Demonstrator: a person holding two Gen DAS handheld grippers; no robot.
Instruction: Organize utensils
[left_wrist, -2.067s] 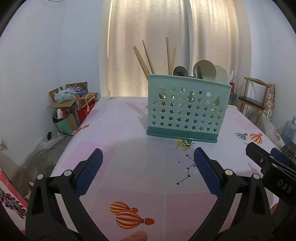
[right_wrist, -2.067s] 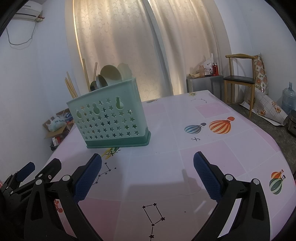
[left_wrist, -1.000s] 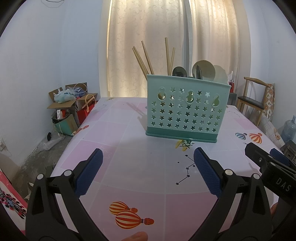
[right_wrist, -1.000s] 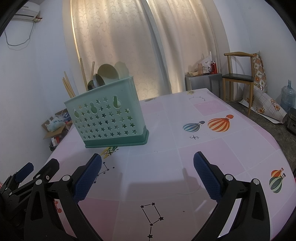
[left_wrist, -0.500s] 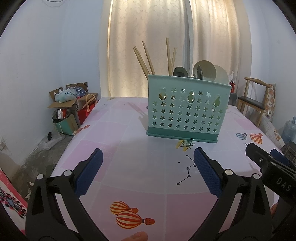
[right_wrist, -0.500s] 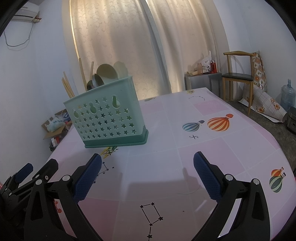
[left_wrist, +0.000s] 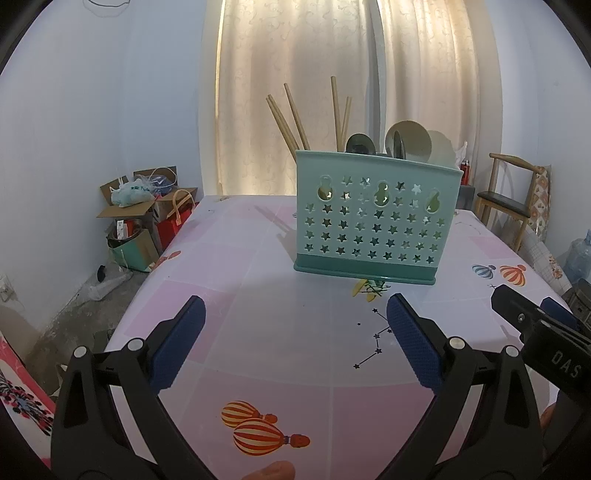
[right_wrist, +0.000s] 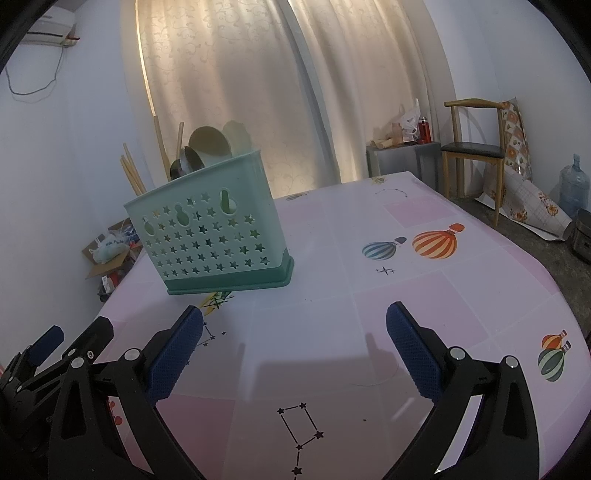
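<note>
Utensil caddy (left_wrist: 375, 218), mint green with star cut-outs, standing upright on the pink balloon-print tablecloth (left_wrist: 258, 332); we take it as the landmark. Wooden chopsticks (left_wrist: 291, 114) lean out of its left end, and spoons (left_wrist: 408, 144) with round bowls rise from its middle and right. We cannot tell how the compartments inside are divided.

Our left gripper (left_wrist: 291, 332) hovers over the cloth on the near side of the caddy, well apart from it, jaws spread wide and holding nothing. Our right gripper (right_wrist: 295, 334) sits near and to the right of the caddy, likewise spread and empty; its tip shows at the right edge of the left wrist view.

We see no loose utensil on the cloth around the caddy, so we judge the sorting largely done, or a regrouping within the caddy pending.

Risks, as we judge them: the caddy looks light and top-heavy, so a sideways pull on a chopstick could tip or slide it; wide jaws may snag neighbouring handles; smooth spoon handles may slip.
</note>
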